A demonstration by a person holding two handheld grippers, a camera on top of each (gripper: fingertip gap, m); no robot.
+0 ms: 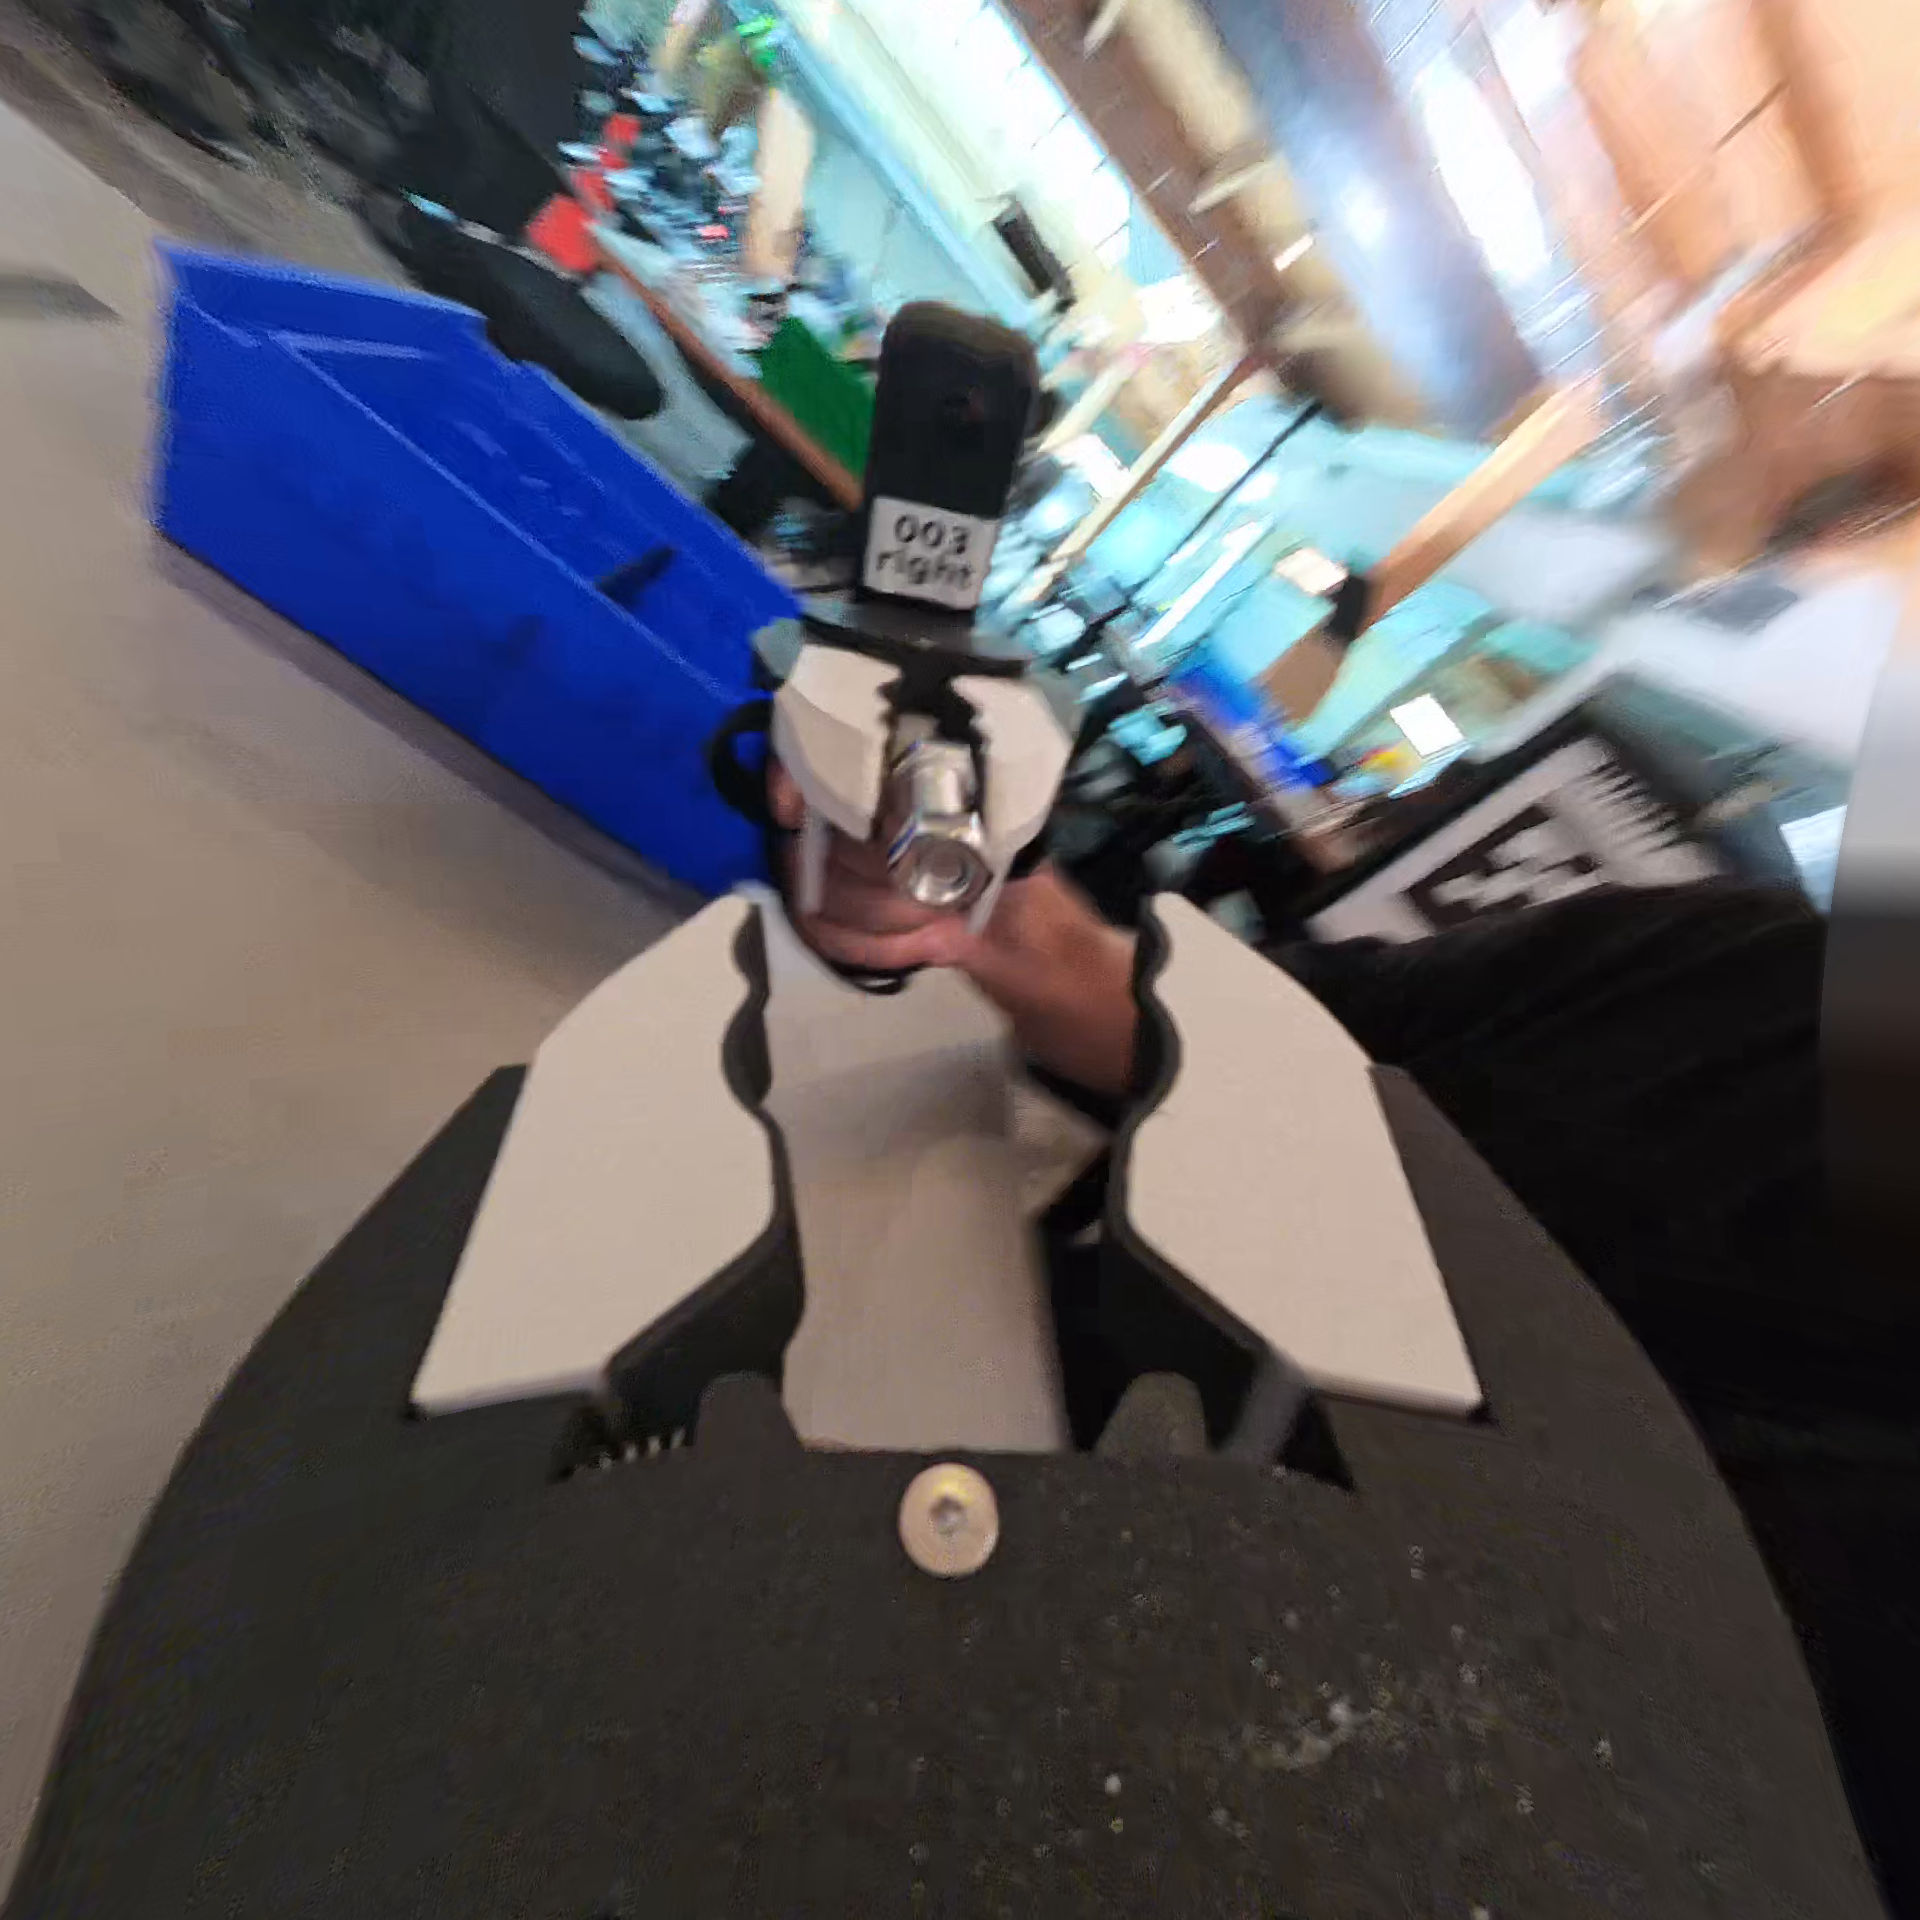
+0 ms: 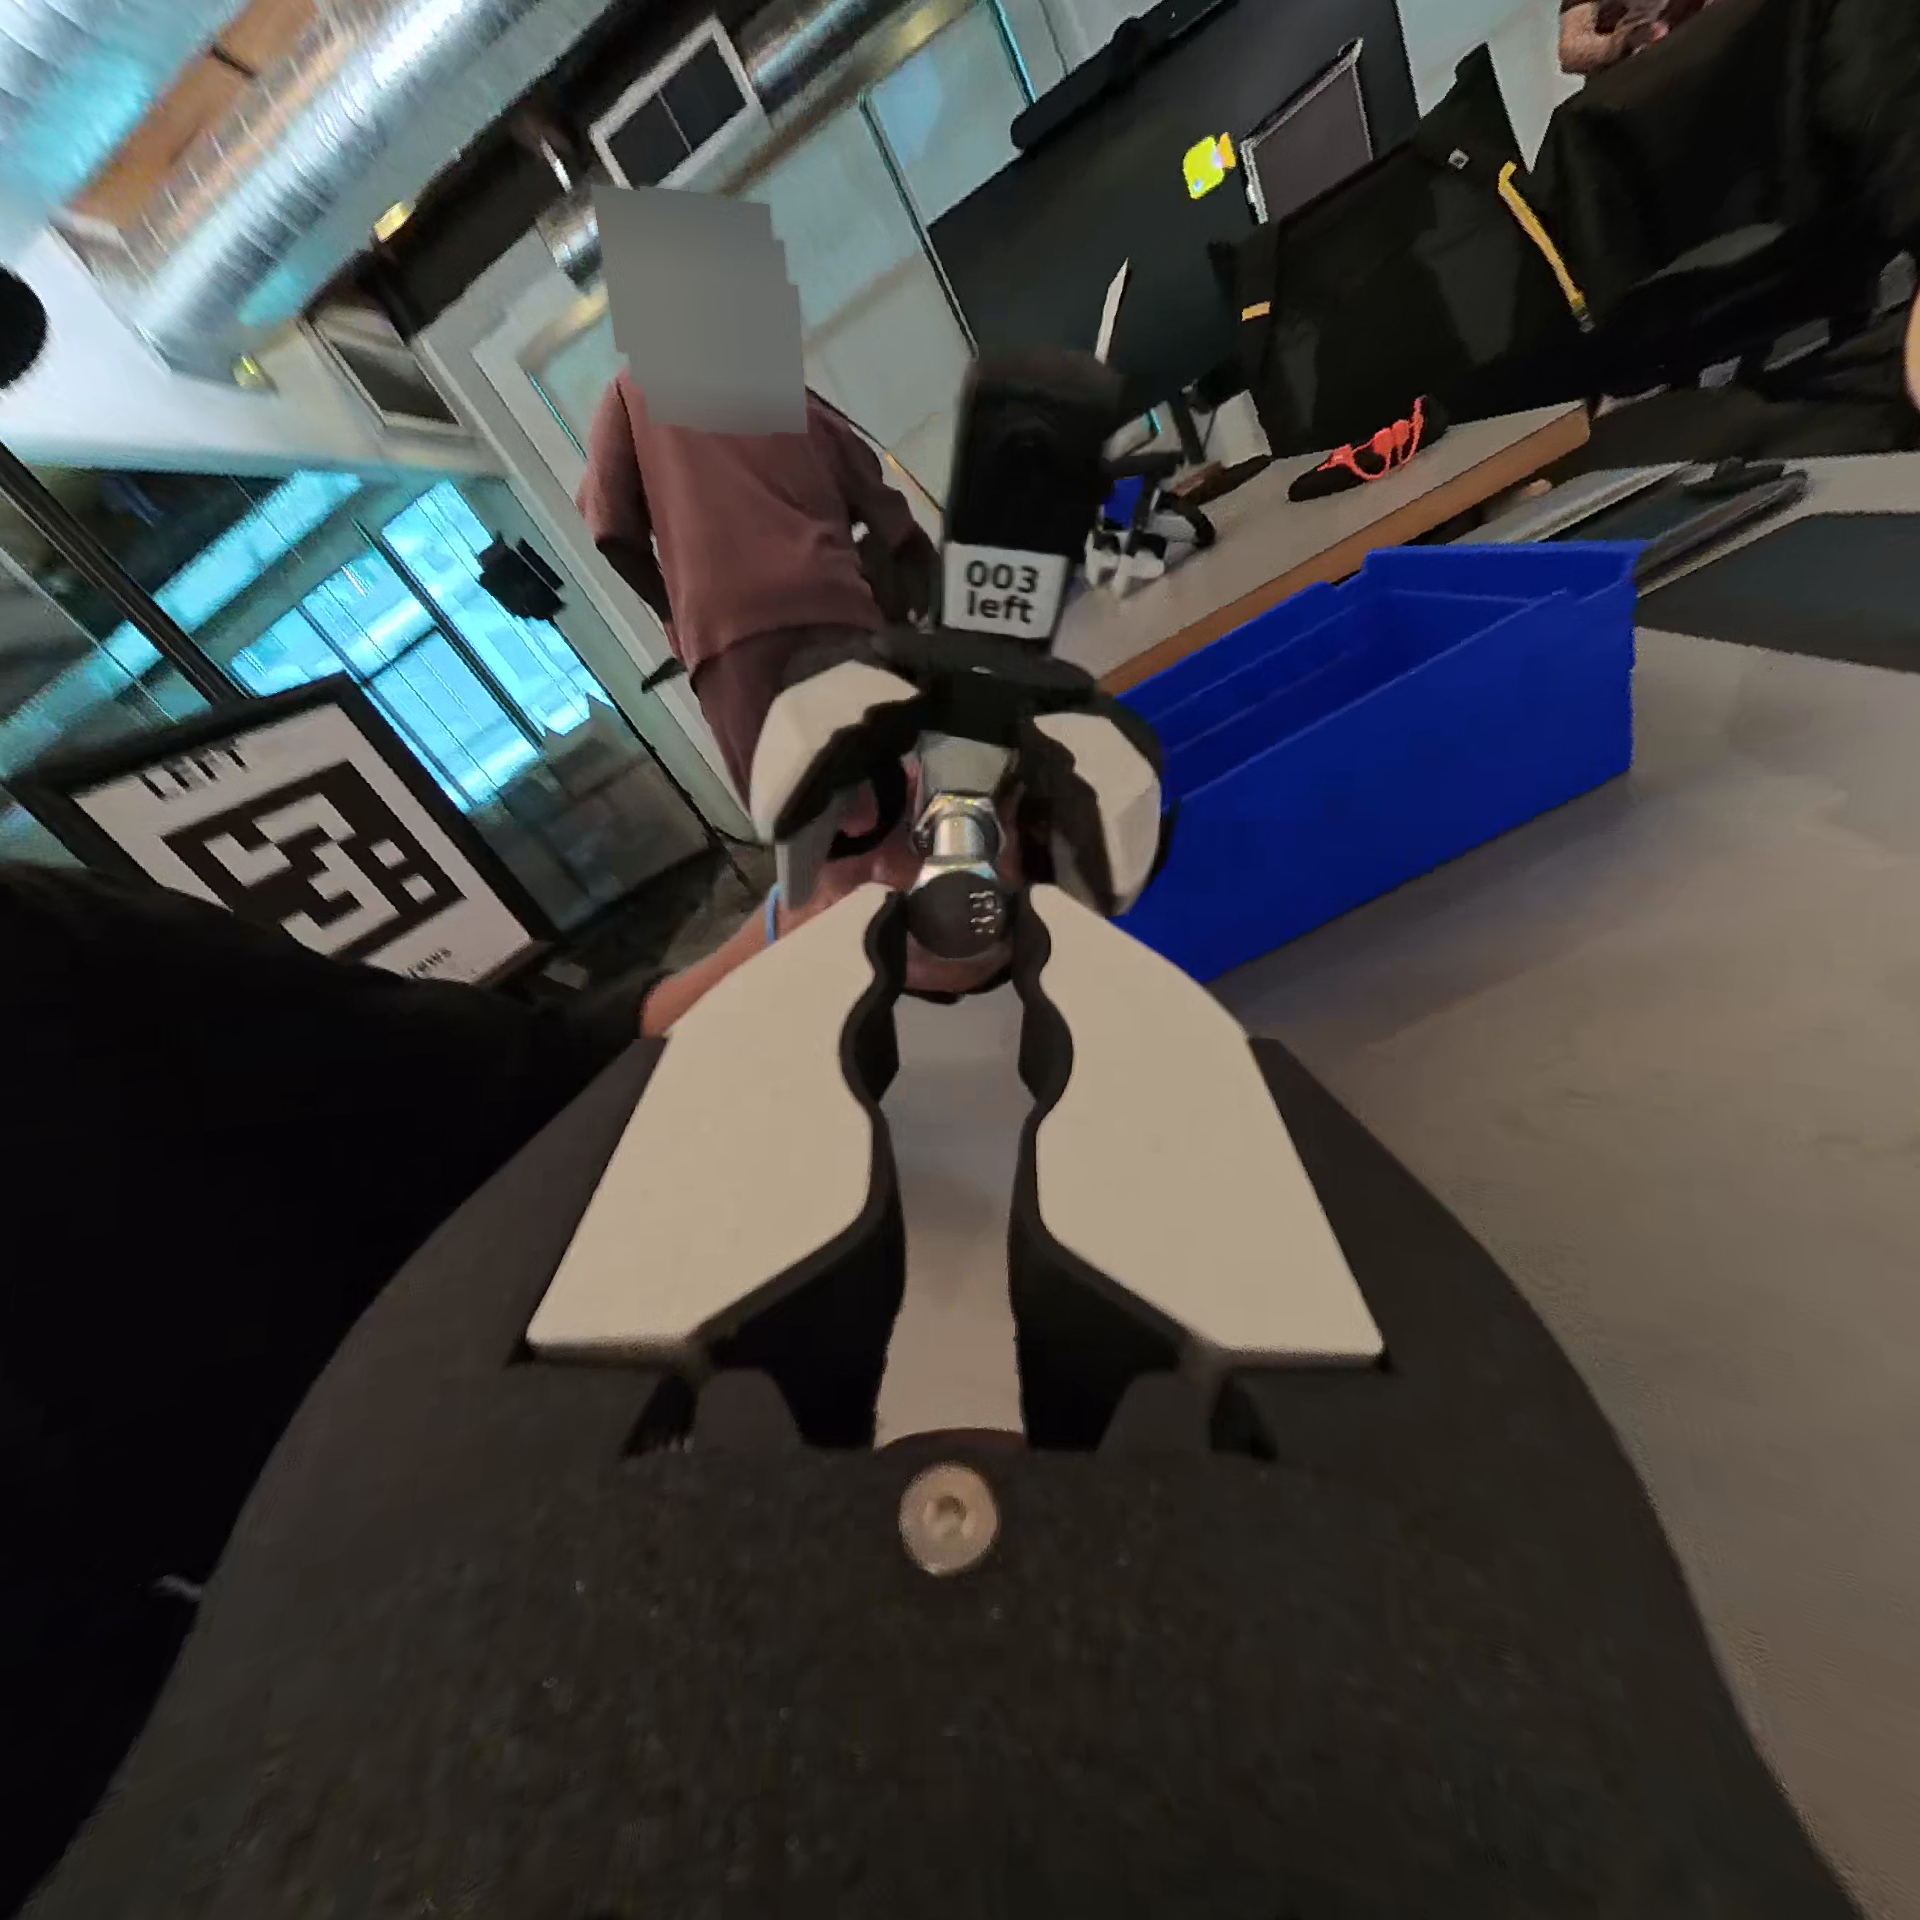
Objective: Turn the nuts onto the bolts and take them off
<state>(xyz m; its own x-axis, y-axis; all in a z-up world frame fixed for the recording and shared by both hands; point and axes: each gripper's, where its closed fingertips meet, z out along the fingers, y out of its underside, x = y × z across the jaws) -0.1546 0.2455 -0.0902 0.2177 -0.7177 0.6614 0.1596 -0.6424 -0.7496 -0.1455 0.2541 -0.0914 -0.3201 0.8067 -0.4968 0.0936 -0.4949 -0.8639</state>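
Note:
A silver bolt (image 2: 961, 914) is held by its head between the fingertips of my right gripper (image 2: 956, 925), which is shut on it. A silver nut (image 2: 956, 826) sits on its shaft. In the left wrist view the bolt (image 1: 925, 790) points at the camera with the nut (image 1: 940, 868) at its near end, and the right gripper (image 1: 925, 821) holds the far end. My left gripper (image 1: 951, 920) is open and empty, its fingertips just short of the nut. In the right wrist view the left gripper (image 2: 956, 852) faces mine, its fingers spread either side of the bolt's far end.
A blue plastic bin (image 1: 416, 499) stands on the grey table (image 1: 208, 935); it also shows in the right wrist view (image 2: 1403, 727). A black-and-white marker board (image 2: 301, 842) stands at the table's edge. A person in a maroon top (image 2: 748, 540) stands behind. A hand (image 1: 1039, 966) holds the right gripper.

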